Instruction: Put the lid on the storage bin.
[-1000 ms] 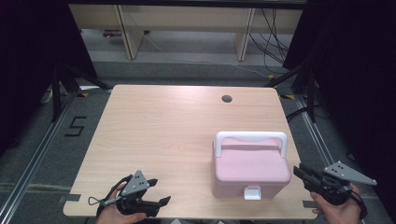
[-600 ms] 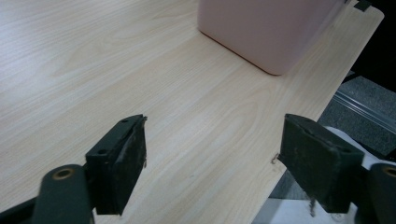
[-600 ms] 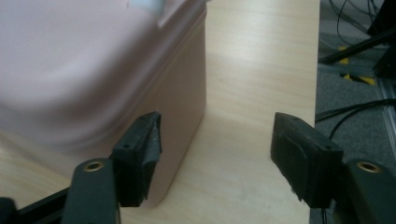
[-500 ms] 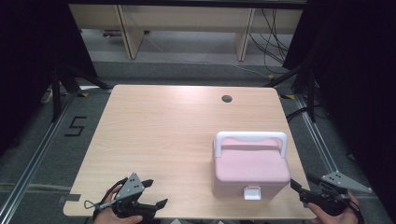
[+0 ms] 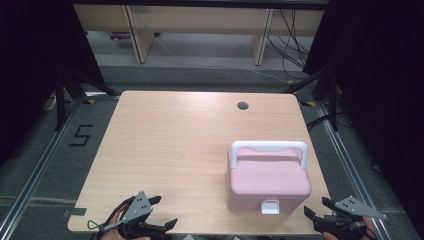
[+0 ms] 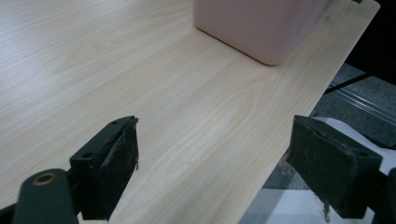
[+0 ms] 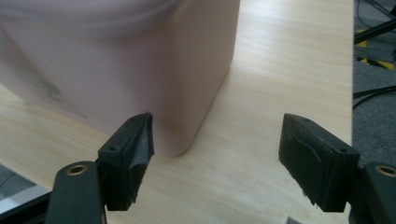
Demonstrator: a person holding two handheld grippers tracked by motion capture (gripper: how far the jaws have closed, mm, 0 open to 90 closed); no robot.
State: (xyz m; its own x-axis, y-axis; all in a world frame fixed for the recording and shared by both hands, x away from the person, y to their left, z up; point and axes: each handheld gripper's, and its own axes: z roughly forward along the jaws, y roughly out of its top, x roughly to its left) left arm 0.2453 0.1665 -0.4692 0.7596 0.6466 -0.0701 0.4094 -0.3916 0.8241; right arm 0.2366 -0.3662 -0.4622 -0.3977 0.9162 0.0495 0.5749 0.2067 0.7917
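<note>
A pink lidded box with a white carrying handle and a white front latch is set on a pale wooden tabletop, close to the near right corner and just inside the right edge. Its lid is seen closed and the handle is raised across the top.

Compared with a second ago, the right gripper is seen lower, just off the near right corner of the tabletop, and its jaws have just been opening; they now stand wide apart with nothing between them. The left gripper has hardly shifted at the near left edge, and its jaws have also just been opening, released and empty. This is judged as a readying for an approach to the box, with no contact yet made.

From the right gripper view, the box's rounded near corner is shown very close beyond the left jaw, apart from it, a closeness that is not conveyed from the high view. From the left gripper view, the box's lower corner is shown well away across bare wood. The handle, the latch and a small round hole near the far edge are given by the high view.
</note>
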